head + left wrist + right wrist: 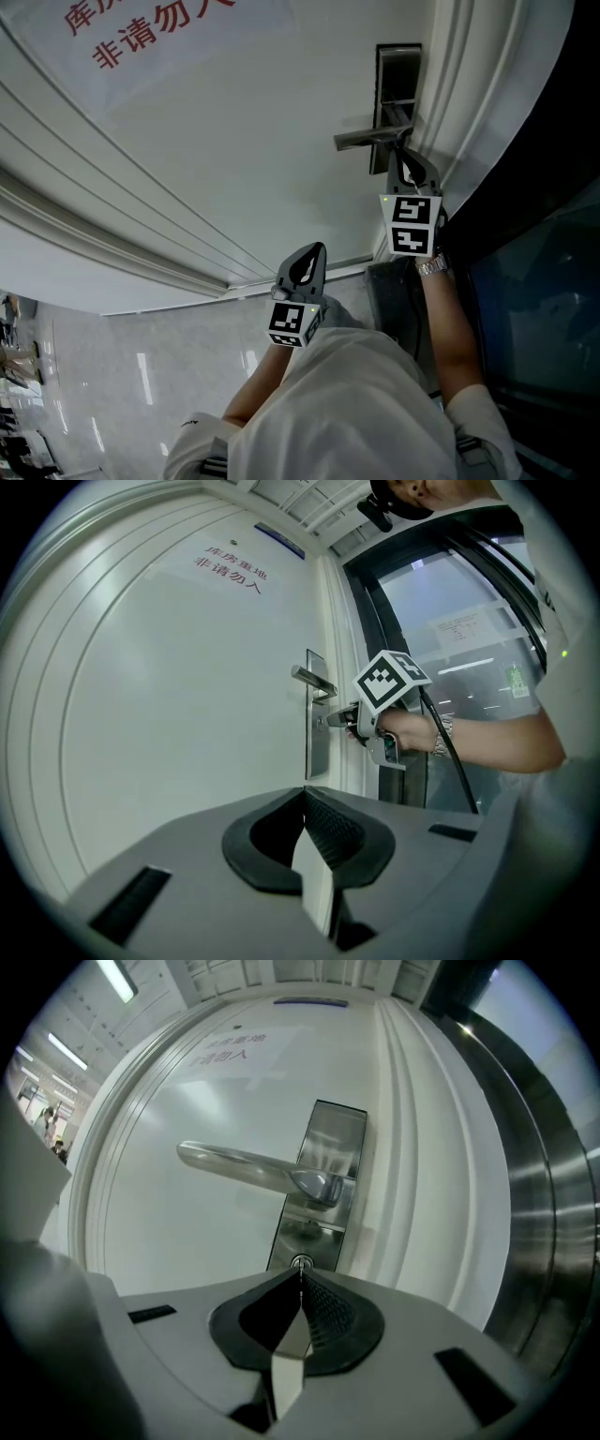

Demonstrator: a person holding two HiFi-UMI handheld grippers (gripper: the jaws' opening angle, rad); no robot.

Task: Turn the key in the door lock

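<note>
On the white door point(234, 141) is a steel lock plate point(333, 1138) with a lever handle point(244, 1164) and, below it, the round keyhole point(301, 1262). My right gripper point(300, 1277) points level at the keyhole, jaws shut. A thin edge of the key point(300, 1270) shows between the tips, running into the cylinder. In the head view the right gripper point(401, 155) sits just under the handle point(361, 139). My left gripper point(317, 249) hangs back from the door, lower and to the left. It is shut, with nothing between its pads. The left gripper view shows the right gripper point(339, 722) at the lock plate point(316, 752).
A paper sign with red characters point(141, 28) is stuck on the door. Raised mouldings of the door frame point(459, 84) run beside the lock. A dark glass panel point(544, 281) stands to the right. Glossy floor point(141, 366) lies at lower left.
</note>
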